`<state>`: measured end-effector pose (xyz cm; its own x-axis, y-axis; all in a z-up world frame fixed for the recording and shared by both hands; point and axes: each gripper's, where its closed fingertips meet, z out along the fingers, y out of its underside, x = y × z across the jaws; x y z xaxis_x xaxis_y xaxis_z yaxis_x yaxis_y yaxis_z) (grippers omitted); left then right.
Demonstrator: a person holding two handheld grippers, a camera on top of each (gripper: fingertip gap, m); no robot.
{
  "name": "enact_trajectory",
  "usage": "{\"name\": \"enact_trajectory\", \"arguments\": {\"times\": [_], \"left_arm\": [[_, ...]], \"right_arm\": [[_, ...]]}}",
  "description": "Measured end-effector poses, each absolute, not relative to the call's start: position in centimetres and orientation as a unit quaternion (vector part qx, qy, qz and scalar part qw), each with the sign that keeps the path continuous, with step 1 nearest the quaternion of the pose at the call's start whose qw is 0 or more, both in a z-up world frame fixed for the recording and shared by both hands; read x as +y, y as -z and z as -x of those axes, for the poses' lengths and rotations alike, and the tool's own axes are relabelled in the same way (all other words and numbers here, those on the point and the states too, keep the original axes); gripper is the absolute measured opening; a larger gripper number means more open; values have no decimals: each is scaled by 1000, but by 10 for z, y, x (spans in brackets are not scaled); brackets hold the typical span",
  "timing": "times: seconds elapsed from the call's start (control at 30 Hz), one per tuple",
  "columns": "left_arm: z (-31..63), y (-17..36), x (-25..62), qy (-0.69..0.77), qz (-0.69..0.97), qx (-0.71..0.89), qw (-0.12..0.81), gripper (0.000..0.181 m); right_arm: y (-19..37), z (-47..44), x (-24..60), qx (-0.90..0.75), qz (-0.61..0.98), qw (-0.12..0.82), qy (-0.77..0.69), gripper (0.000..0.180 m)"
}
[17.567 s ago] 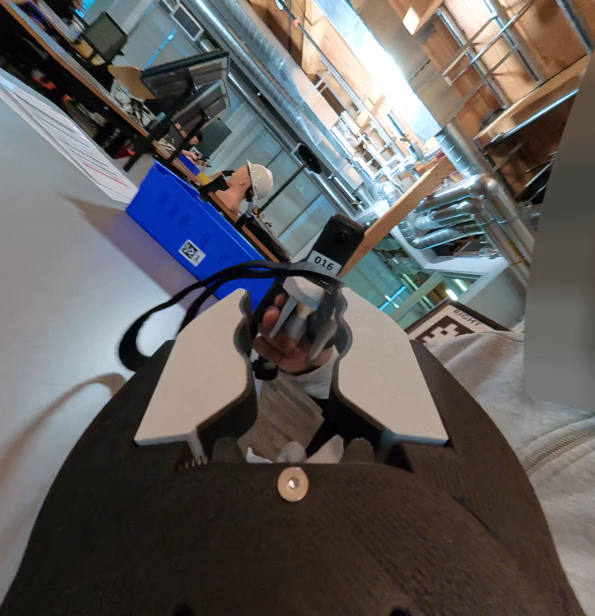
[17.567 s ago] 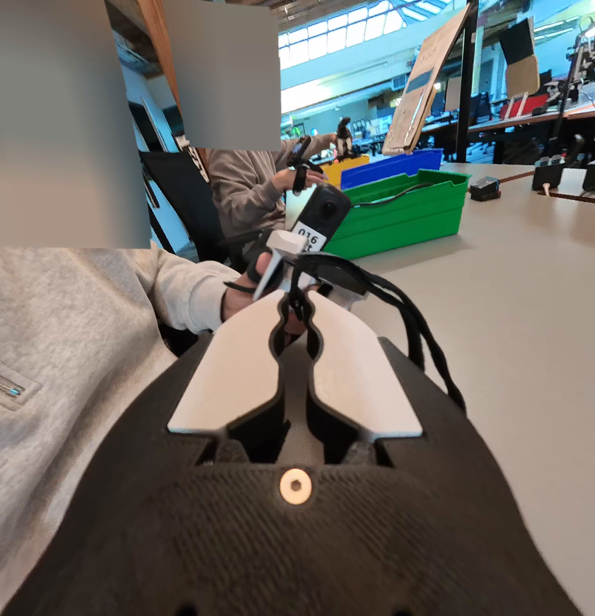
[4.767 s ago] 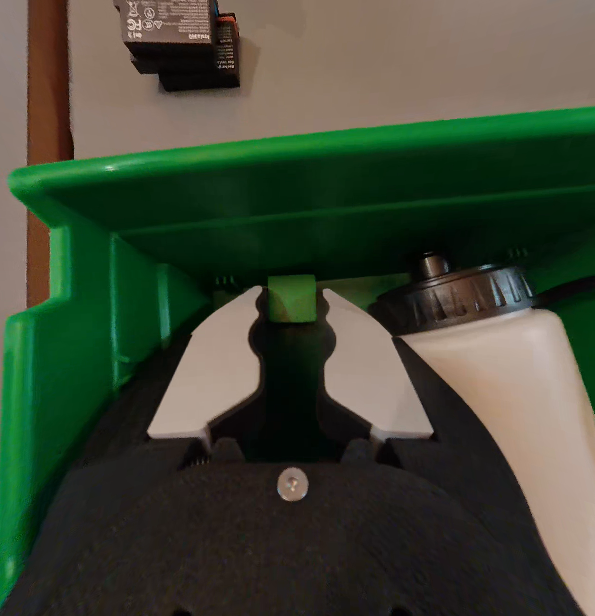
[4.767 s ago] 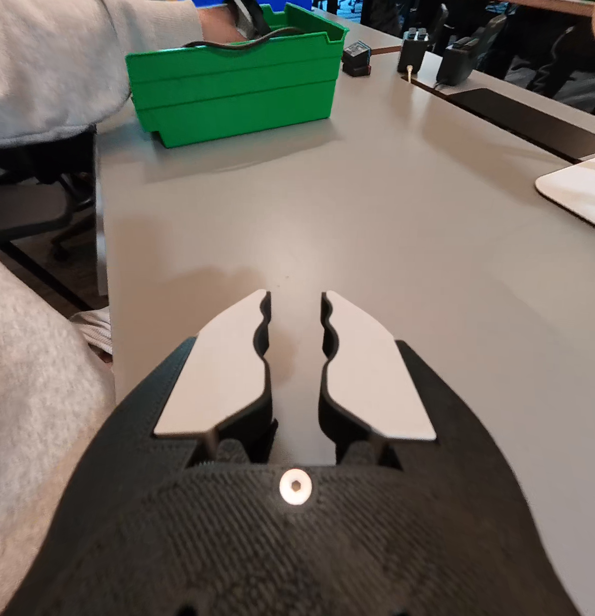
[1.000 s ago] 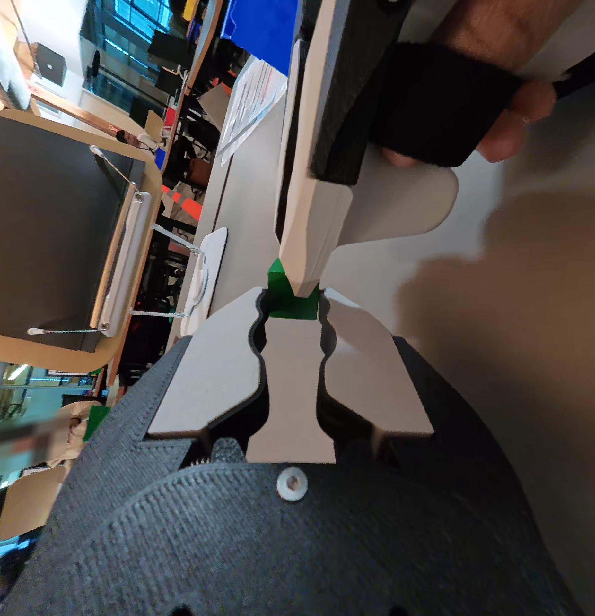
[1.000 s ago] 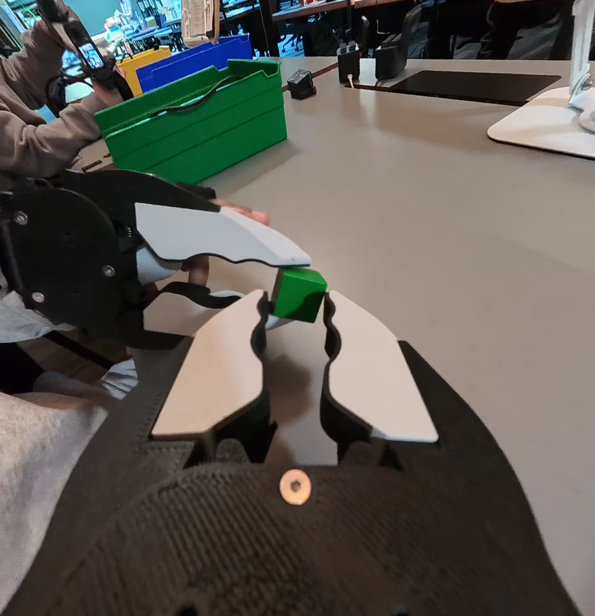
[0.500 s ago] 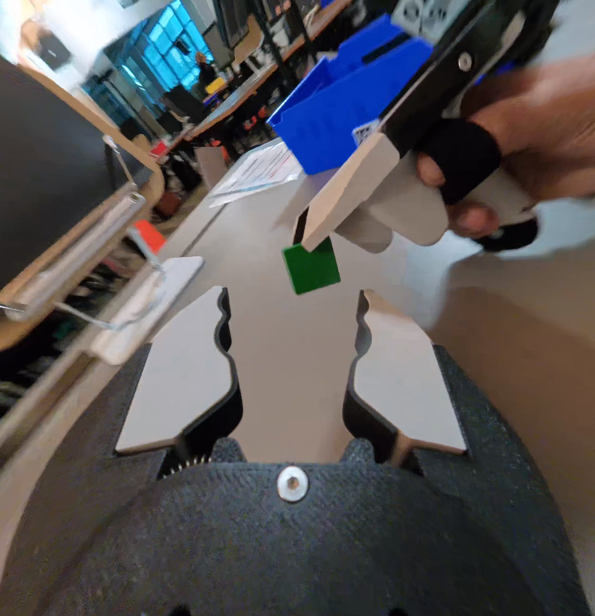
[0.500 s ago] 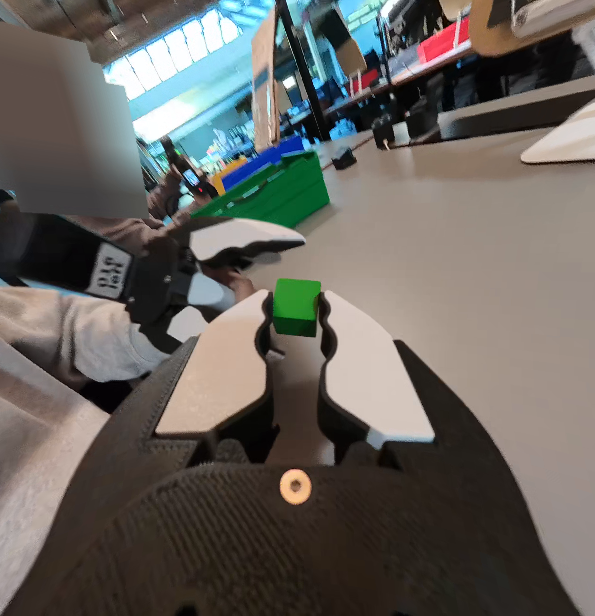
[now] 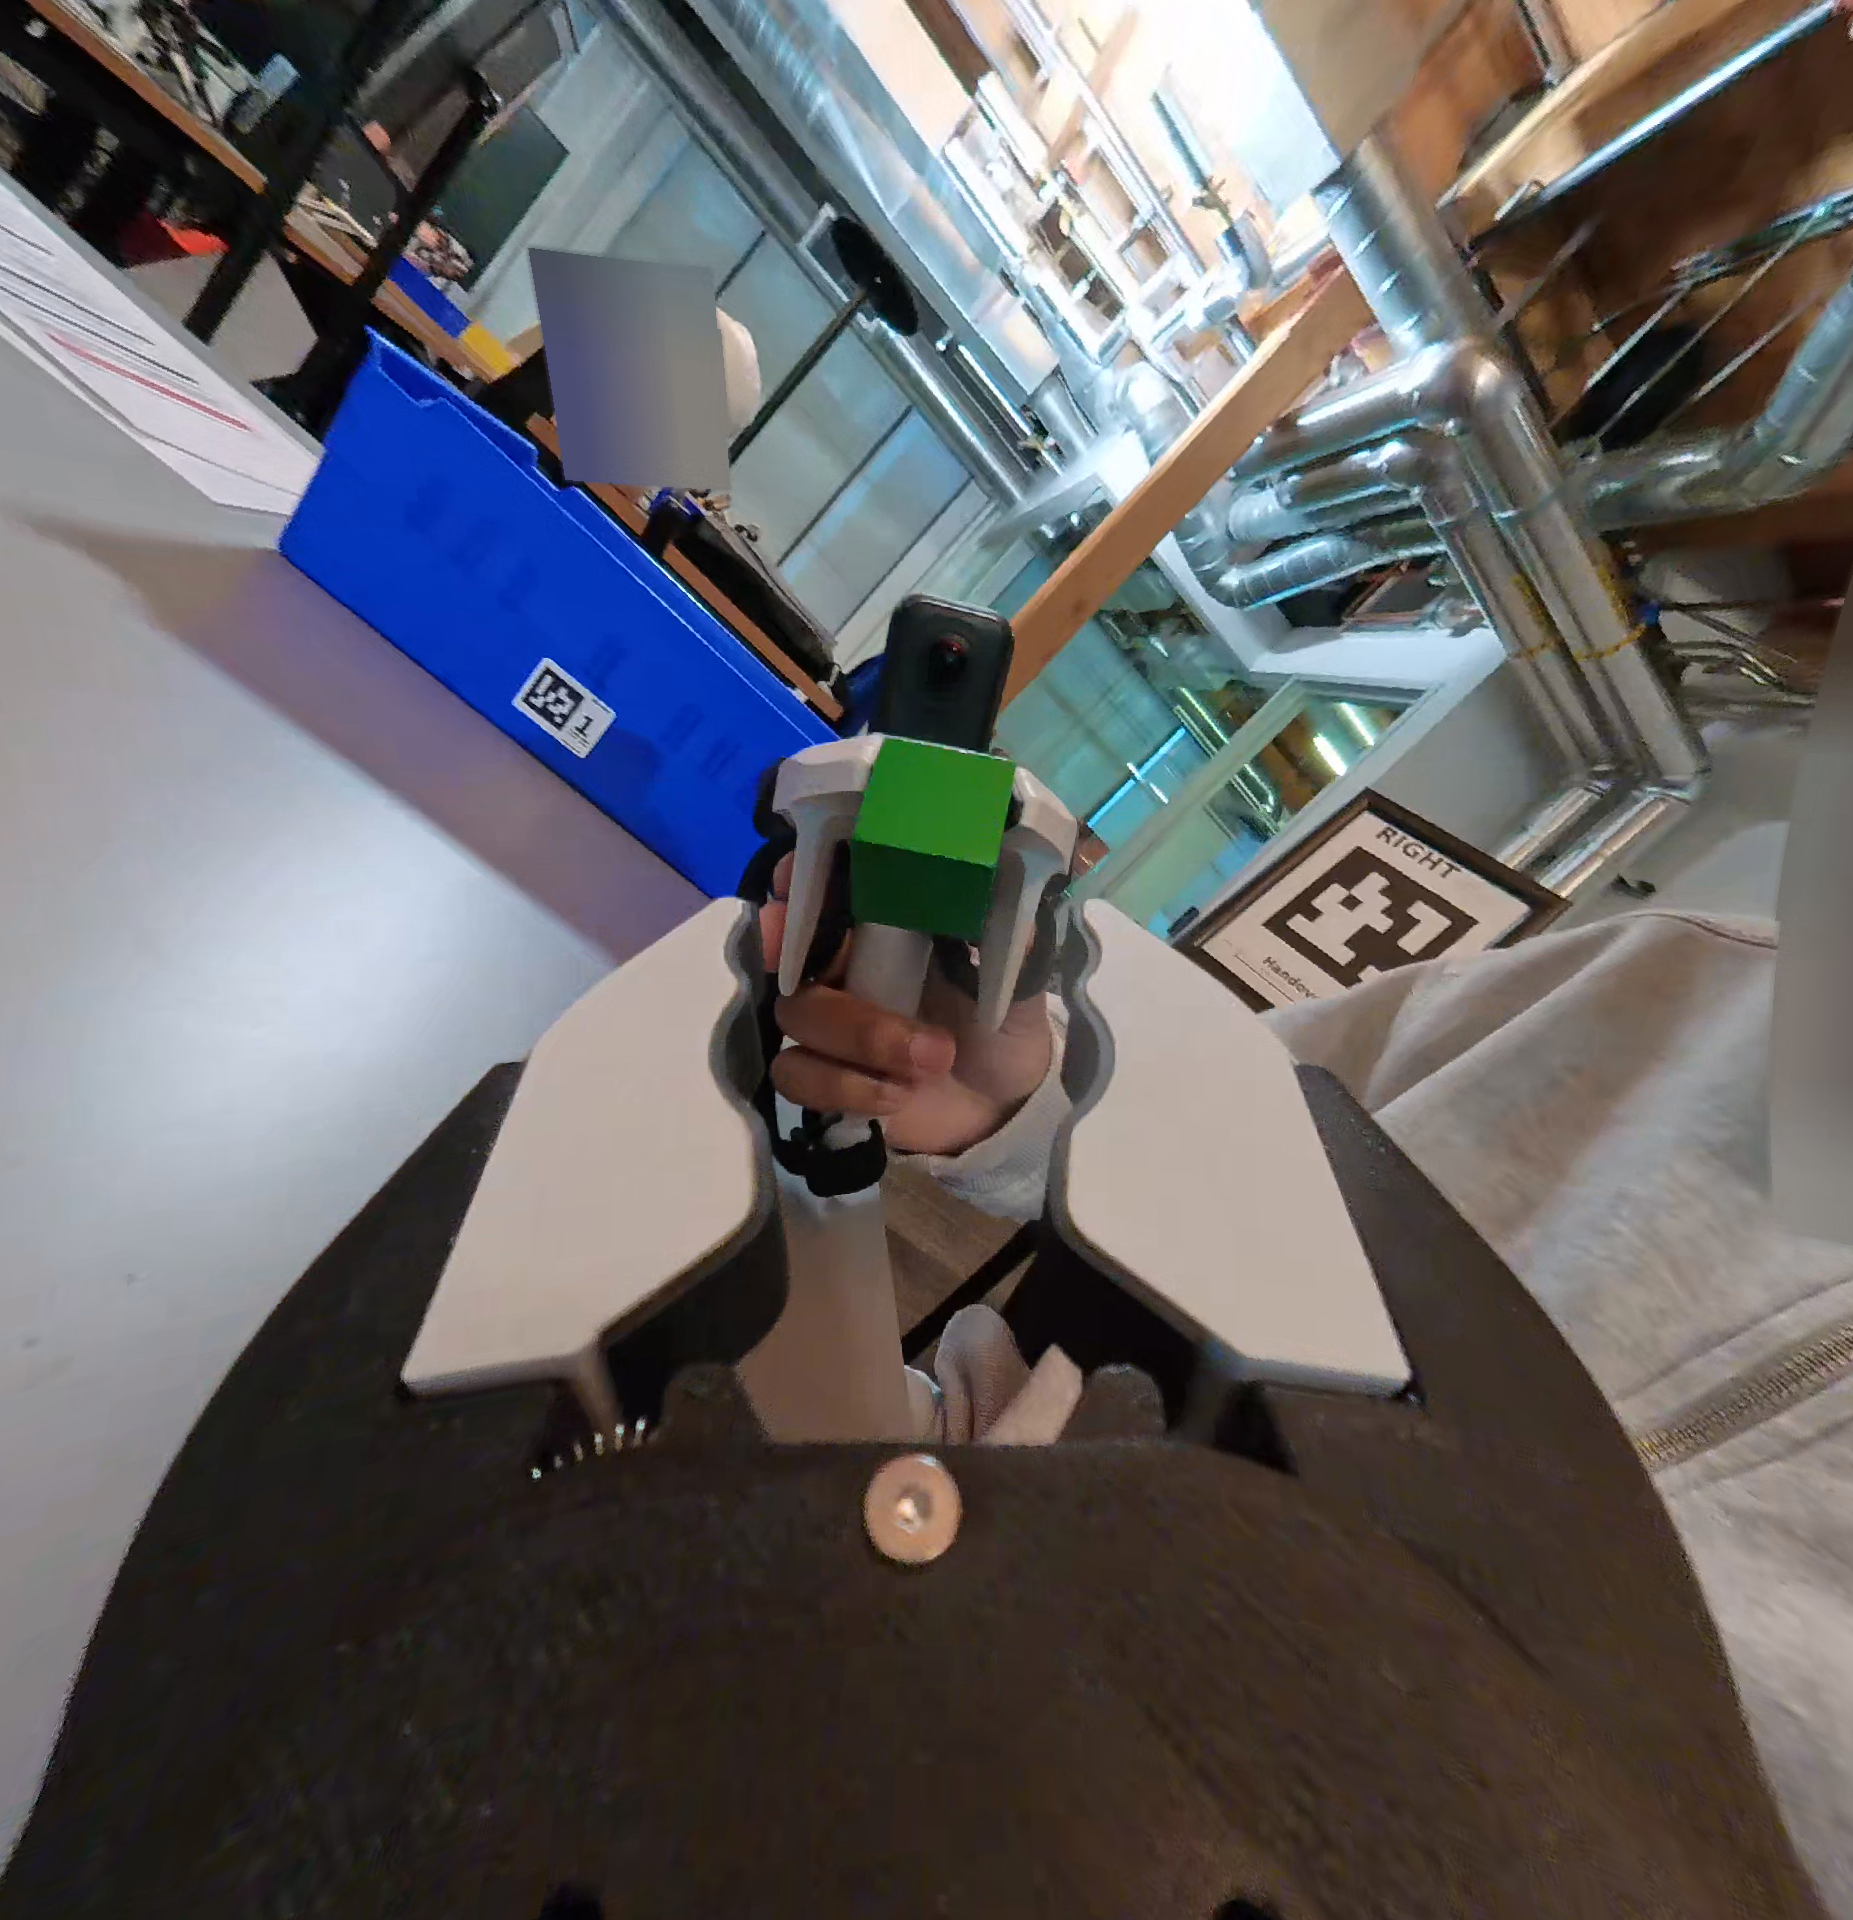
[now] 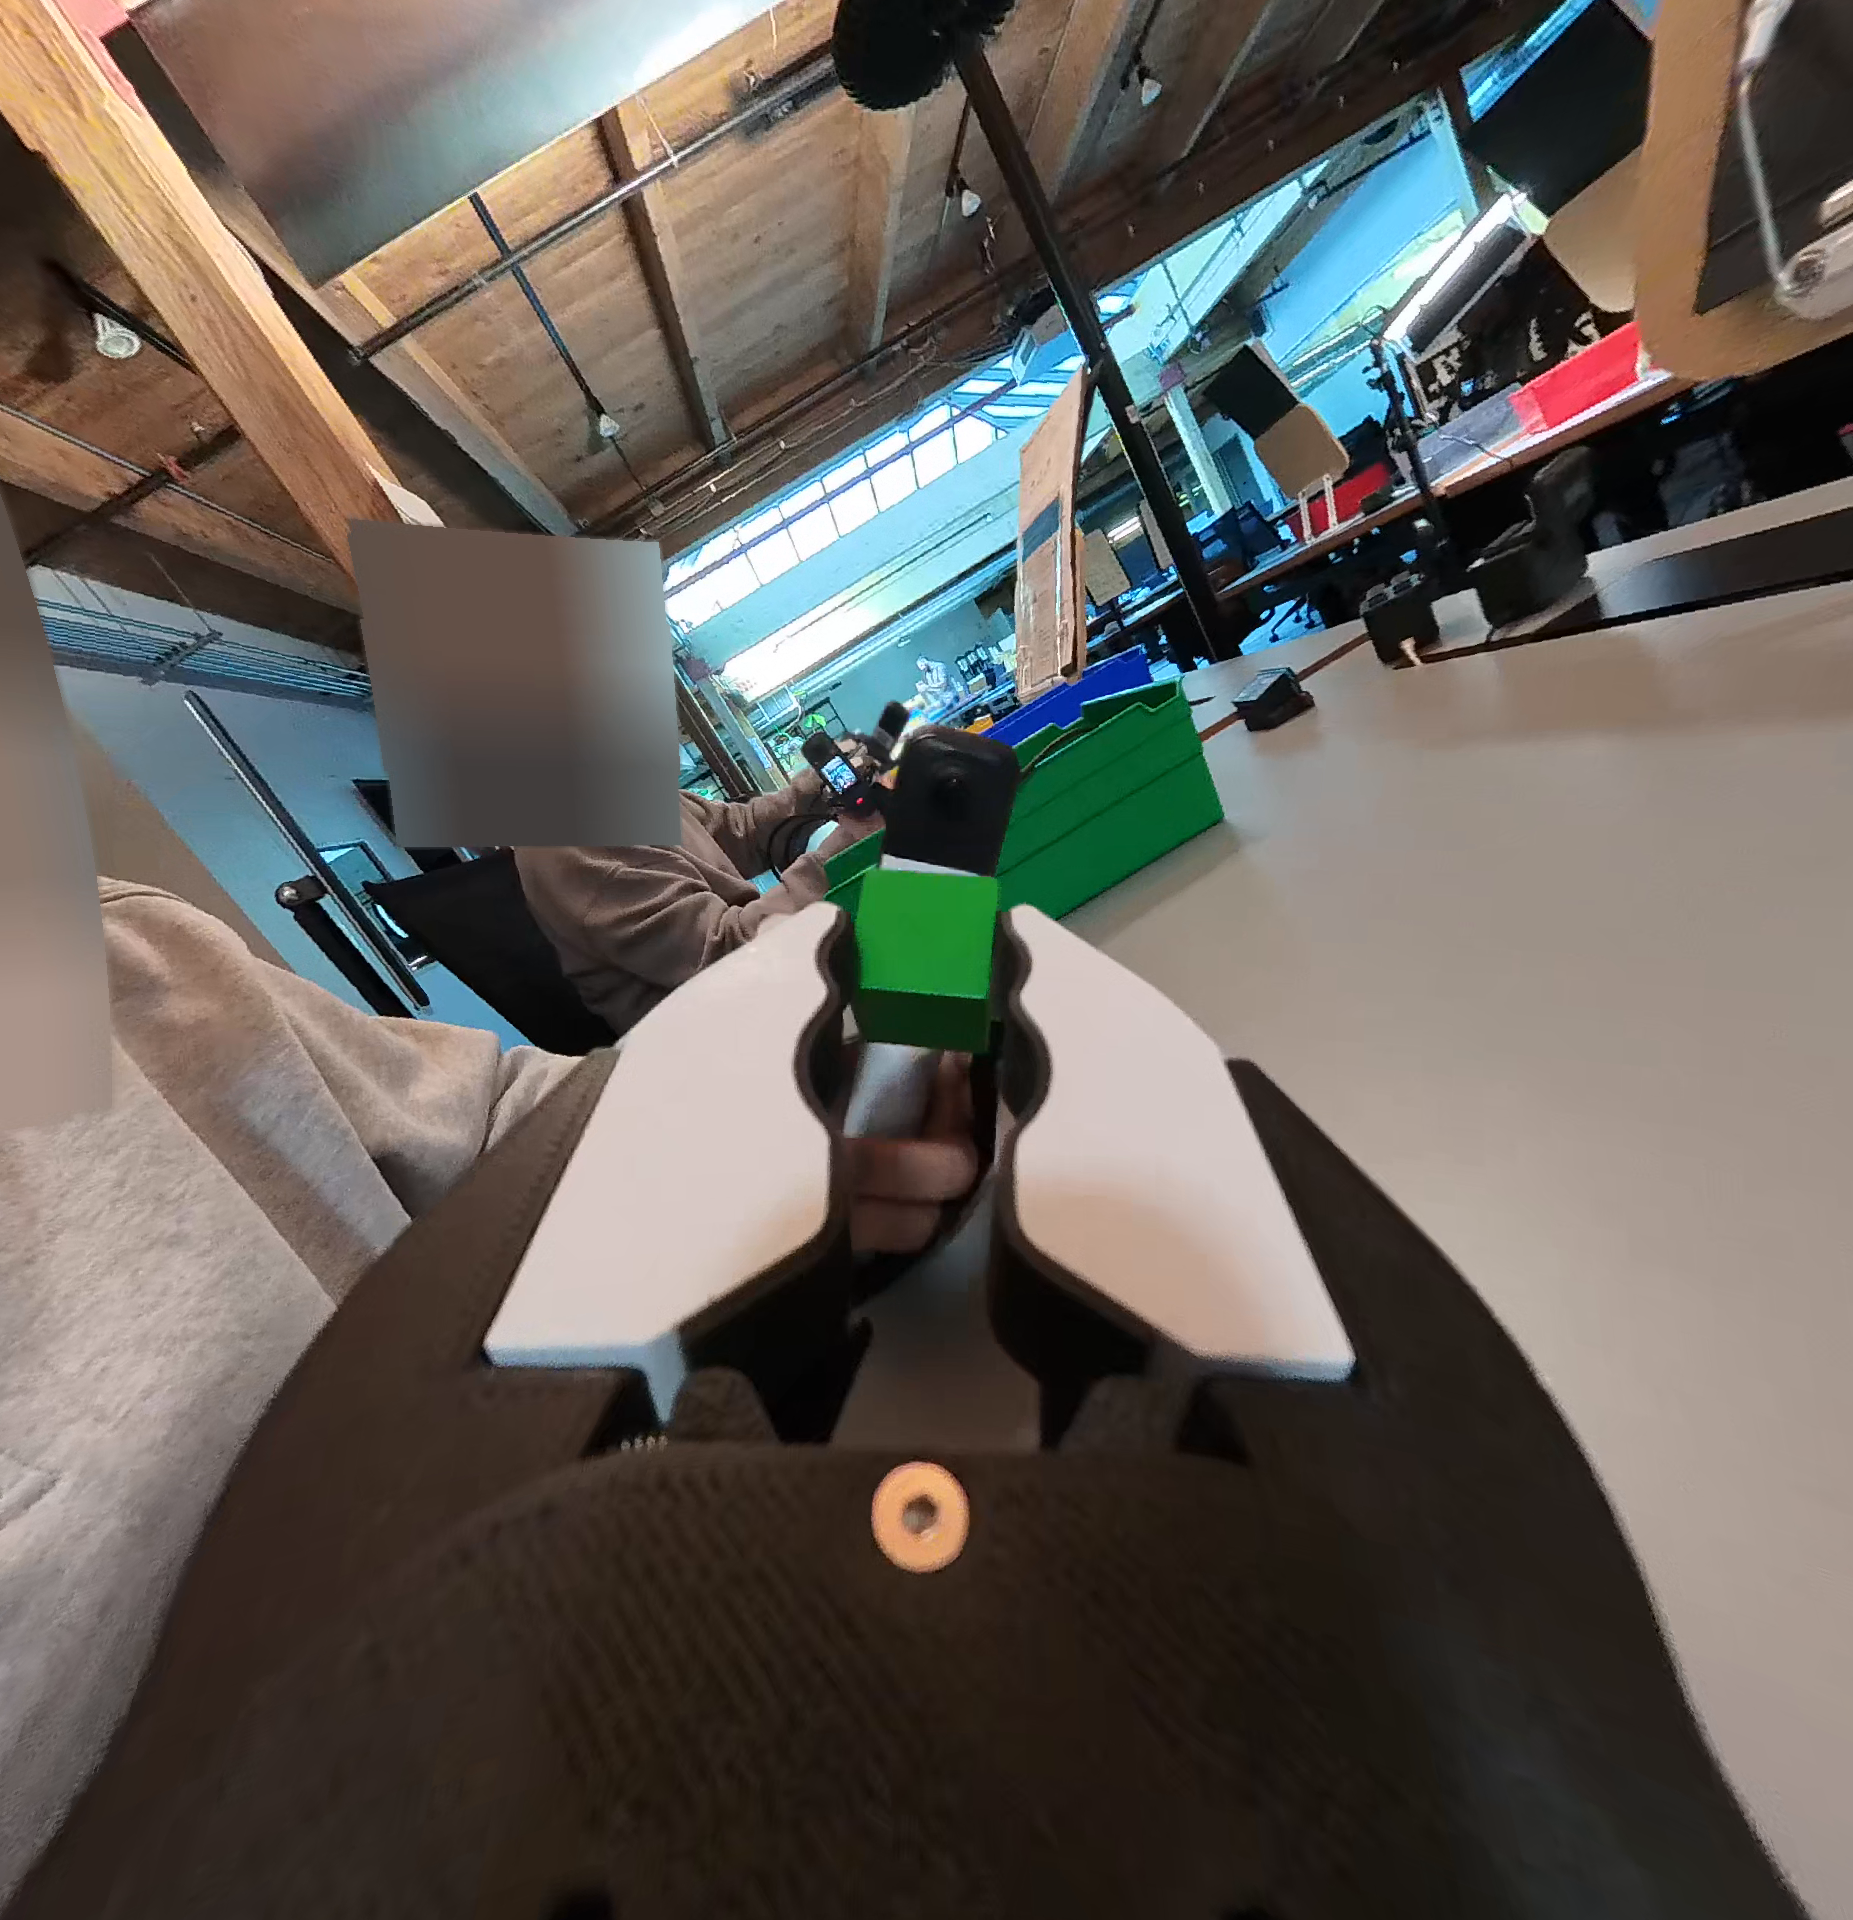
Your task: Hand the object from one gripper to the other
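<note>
We saw the right gripper (image 10: 922,961) with its fingers clamped on the small green wooden cube (image 10: 924,961), raised above the grey tabletop (image 10: 1524,935); the left gripper (image 9: 909,961) faced it, fingers spread wide and empty.

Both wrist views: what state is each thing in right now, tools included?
green cube: off the table, clamped between the right tool's fingers.
right tool: shut on the green cube.
left tool: open, empty, facing the cube.
green bin: on the table, open-topped.
blue bin: on the table.
</note>
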<state>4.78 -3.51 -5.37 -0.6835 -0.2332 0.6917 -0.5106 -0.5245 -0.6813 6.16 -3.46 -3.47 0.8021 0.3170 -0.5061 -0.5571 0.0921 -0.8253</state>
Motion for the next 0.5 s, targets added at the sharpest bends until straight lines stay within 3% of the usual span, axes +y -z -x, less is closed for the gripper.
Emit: {"name": "enact_trajectory", "arguments": {"times": [0.5], "left_arm": [[-45, 45, -29, -802, -366, -468, 64, 27]], "right_arm": [[40, -55, -29, 93, 616, 726, -291, 26]]}}
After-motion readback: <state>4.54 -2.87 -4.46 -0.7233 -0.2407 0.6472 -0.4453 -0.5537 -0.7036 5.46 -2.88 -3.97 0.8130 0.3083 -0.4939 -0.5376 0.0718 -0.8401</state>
